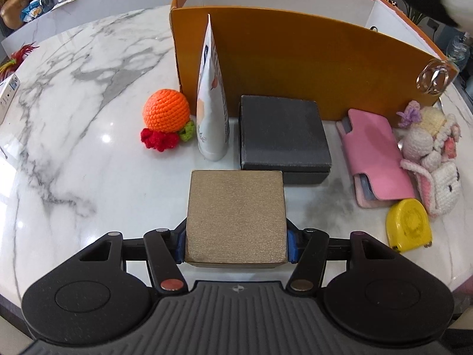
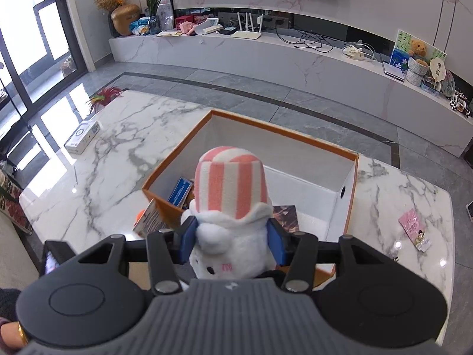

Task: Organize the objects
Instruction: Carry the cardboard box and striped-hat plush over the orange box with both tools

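My left gripper [image 1: 235, 244] is shut on a gold box [image 1: 236, 219] and holds it just in front of the orange storage box [image 1: 295, 59]. On the marble table before that box lie a crocheted orange [image 1: 166, 111], an upright white tube [image 1: 212, 100], a black box [image 1: 283, 136], a pink wallet [image 1: 375, 159], crocheted dolls [image 1: 431, 151] and a yellow tape measure [image 1: 409, 224]. My right gripper [image 2: 233, 241] is shut on a white plush toy [image 2: 233, 207] with a pink striped hat, held above the open orange storage box [image 2: 351, 195], which holds a blue booklet [image 2: 179, 190].
A white device box [image 2: 82, 137] and a red plant [image 2: 105, 94] sit at the table's far left. A small pink packet [image 2: 412, 227] lies on the table to the right. A glass ring [image 1: 434, 77] rests at the box's right corner. A TV bench stands beyond.
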Motion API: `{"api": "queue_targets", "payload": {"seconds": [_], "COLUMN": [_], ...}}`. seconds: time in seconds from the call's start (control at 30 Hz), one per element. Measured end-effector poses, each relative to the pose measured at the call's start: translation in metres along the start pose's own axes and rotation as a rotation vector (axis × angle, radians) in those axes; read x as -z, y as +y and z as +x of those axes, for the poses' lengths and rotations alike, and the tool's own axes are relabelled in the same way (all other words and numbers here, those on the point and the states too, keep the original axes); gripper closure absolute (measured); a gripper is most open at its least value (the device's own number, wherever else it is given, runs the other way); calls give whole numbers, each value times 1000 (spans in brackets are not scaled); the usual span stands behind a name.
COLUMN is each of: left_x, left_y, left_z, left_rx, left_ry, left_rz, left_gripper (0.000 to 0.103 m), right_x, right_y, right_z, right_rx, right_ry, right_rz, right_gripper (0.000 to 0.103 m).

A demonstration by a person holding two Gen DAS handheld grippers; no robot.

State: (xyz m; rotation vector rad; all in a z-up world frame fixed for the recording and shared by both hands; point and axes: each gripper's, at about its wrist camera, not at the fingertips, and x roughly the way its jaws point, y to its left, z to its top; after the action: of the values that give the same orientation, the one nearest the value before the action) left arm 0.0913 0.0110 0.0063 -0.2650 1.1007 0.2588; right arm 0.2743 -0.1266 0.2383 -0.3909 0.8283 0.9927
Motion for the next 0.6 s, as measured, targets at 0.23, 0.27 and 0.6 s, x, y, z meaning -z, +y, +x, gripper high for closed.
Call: {"api": "queue_targets", "payload": {"seconds": [0.23,0.27,0.6], "left_x": [-3,-6,-89], "left_y": [-2,-4,-28], "left_z": [-43,-53,-102], "left_rx": [27,32,11], "left_ry": [-76,-101,-302], "left_rz": [27,30,43], "left_gripper": [35,35,35], "right_x": [-4,-4,-13], "right_y": [-10,-12,-34], "right_z": [4,5,13], "right_rx": [-12,-14,-8], "right_ry": [-13,-16,-31], "right_rz": [8,8,38], "right_gripper": [50,50,50]}}
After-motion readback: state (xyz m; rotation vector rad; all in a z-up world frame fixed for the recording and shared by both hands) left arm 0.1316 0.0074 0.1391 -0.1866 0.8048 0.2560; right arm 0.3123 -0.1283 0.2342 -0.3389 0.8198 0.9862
